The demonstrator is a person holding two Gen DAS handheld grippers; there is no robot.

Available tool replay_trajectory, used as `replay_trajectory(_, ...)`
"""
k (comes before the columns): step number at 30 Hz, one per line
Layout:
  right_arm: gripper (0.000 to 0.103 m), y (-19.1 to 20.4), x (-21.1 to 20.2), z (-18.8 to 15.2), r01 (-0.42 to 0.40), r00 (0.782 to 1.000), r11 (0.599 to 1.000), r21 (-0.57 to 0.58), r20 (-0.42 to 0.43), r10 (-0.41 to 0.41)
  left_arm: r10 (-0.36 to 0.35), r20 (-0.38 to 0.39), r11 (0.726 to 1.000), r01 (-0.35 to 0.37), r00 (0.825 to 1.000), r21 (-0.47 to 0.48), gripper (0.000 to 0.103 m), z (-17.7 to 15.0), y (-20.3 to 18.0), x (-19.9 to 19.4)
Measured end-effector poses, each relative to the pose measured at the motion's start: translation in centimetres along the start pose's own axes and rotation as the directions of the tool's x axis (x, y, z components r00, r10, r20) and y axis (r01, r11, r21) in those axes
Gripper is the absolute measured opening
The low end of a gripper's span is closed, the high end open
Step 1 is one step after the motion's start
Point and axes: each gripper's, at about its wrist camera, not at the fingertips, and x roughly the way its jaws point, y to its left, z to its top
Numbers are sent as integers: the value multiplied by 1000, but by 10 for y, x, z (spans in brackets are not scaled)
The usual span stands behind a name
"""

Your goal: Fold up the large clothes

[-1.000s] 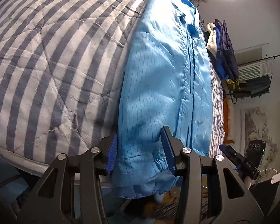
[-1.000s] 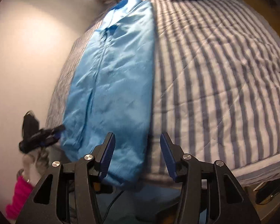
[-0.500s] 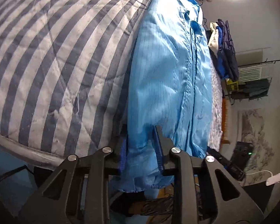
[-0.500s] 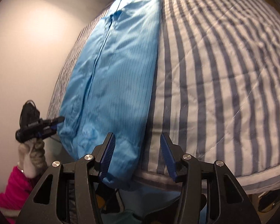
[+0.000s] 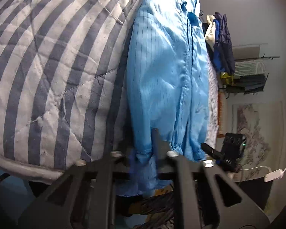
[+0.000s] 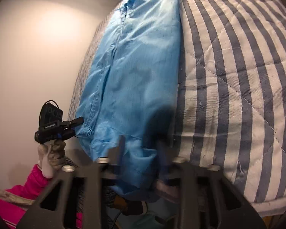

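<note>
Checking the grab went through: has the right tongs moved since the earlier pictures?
Yes. The right tongs came down and in toward the quilt's near edge, its jaws just closing onto the blue garment's hem.

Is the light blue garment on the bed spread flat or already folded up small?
Not folded small: the blue garment lies stretched lengthwise on the striped quilt, its near end hanging over the edge.

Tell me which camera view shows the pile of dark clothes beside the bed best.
The left wrist view shows it best: the pile of dark clothes, navy and royal blue with a cream piece, is visible past the light blue garment. The right wrist view does not show the pile; it shows only the garment, the striped quilt and a wall.
</note>
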Motion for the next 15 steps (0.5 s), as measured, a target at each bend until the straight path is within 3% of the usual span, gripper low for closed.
replay_trajectory(3,3,0,-5,2,-33,999,999,9,2,33,-6,12,1000,6,1000,30,3,0,-10,-1)
replay_trajectory(7,4,12,-21,-2,-3,999,999,-45,42,5,-4,31,996,1,1000,93,3,-2,-23,-8)
replay_trajectory(9,8,14,-29,-4,76,996,996,-51,56,-73,-2,35,994,-2,999,114,3,-2,-24,-11)
replay_trajectory(11,19,11,-36,-5,116,992,993,-27,58,-114,7,34,994,-11,999,111,4,-1,-20,-11)
replay_trajectory(13,52,4,-44,-6,104,991,994,14,77,-105,5,25,998,-7,1000,67,16,1,-10,-11)
replay_trajectory(15,54,-1,-44,-6,104,991,994,28,84,-106,-15,26,999,14,1000,34,18,1,-3,-8)
